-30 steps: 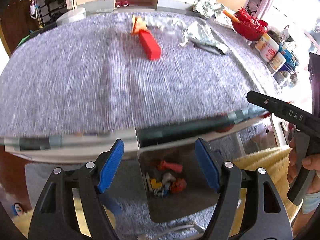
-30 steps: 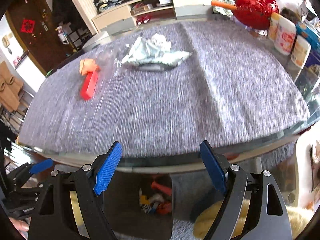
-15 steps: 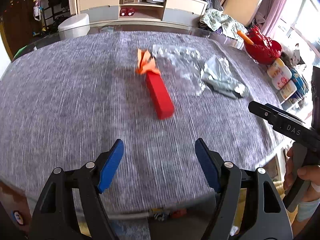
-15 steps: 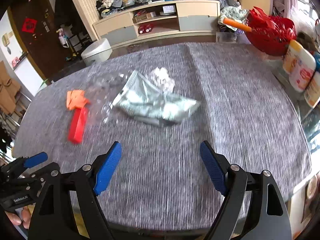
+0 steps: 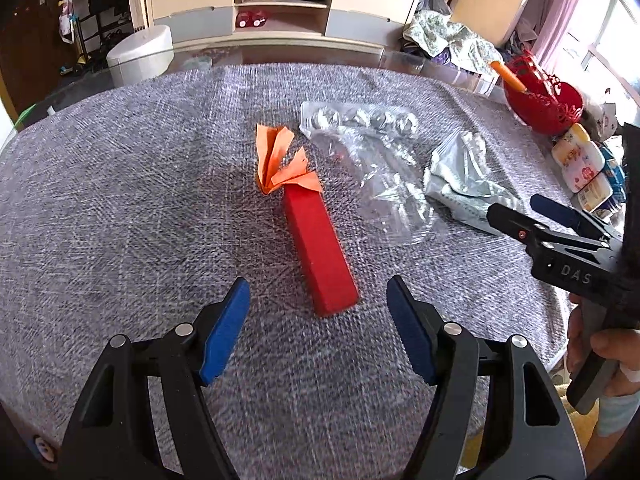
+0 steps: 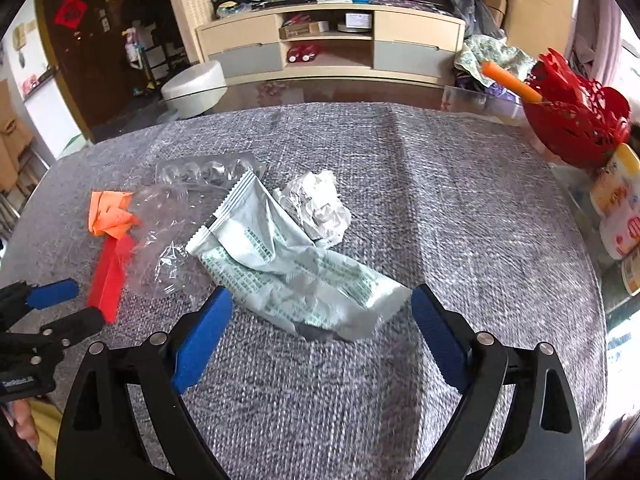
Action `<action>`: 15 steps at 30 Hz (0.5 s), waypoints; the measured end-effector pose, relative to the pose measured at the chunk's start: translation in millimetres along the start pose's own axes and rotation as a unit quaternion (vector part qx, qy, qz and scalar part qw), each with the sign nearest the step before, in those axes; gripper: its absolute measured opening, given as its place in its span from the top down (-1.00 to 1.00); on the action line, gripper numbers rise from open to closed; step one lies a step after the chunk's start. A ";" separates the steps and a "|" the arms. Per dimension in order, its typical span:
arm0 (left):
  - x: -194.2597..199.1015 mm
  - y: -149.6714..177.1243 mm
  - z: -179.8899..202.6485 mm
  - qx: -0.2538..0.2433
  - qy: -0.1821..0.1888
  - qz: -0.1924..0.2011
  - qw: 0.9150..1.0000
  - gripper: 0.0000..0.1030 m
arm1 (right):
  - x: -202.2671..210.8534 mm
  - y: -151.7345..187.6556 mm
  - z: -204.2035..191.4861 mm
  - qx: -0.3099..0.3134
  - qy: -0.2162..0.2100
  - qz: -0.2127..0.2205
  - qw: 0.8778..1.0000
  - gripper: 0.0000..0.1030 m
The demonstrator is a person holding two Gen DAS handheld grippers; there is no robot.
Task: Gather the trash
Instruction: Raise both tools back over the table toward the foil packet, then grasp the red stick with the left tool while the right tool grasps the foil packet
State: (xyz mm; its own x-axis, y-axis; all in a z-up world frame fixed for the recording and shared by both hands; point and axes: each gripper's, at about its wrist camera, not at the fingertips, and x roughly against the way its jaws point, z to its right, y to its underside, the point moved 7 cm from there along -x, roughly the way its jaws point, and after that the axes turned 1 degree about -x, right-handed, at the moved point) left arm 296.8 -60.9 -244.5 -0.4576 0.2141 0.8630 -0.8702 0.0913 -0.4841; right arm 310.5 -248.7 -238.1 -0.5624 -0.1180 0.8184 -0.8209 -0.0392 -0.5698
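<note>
Trash lies on the grey tablecloth [image 5: 120, 208]. A long red box [image 5: 320, 248] with crumpled orange paper [image 5: 280, 160] at its far end lies just ahead of my open, empty left gripper [image 5: 318, 320]. Right of it are clear plastic packaging [image 5: 380, 176] and a silver-green foil wrapper [image 5: 464, 188]. In the right wrist view the foil wrapper [image 6: 288, 272] lies just ahead of my open, empty right gripper [image 6: 320, 312], with a crumpled white paper ball [image 6: 320, 204] behind it, the clear plastic [image 6: 172, 232] and red box [image 6: 110, 276] at left.
A red basket [image 6: 576, 124] with an orange stick stands at the table's far right, beside white bottles [image 6: 616, 208]. The right gripper shows at the right of the left wrist view [image 5: 532, 216]. A cabinet [image 5: 280, 12] and white stool [image 5: 140, 54] stand beyond the table.
Both grippers have moved forward from below the table's near edge to over the cloth, close to the trash. Both stay open.
</note>
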 end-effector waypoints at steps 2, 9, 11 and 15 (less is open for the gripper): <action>-7.5 -1.2 -0.7 0.002 0.001 -0.006 1.000 -0.24 | -6.5 0.0 0.3 0.002 -0.001 -0.004 1.000 -0.78; -13.9 -11.0 -2.7 -0.004 -0.013 -0.001 1.000 0.12 | -17.8 2.9 -5.9 -0.001 -0.022 0.002 1.000 -0.52; -14.8 -12.3 -3.6 -0.007 -0.014 0.000 1.000 0.17 | -18.0 4.2 -11.2 0.009 -0.018 0.002 1.000 -0.41; -17.6 -14.0 -1.5 -0.023 -0.039 0.003 0.999 0.45 | -16.9 5.9 -21.9 0.030 -0.008 0.004 1.000 -0.17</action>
State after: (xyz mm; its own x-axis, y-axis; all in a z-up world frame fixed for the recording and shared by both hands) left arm 317.3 -64.5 -253.0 -0.4765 0.1386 0.8682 -0.8595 0.1344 -0.4932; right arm 313.0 -225.2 -253.7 -0.5664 -0.1338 0.8132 -0.8089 -0.0982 -0.5796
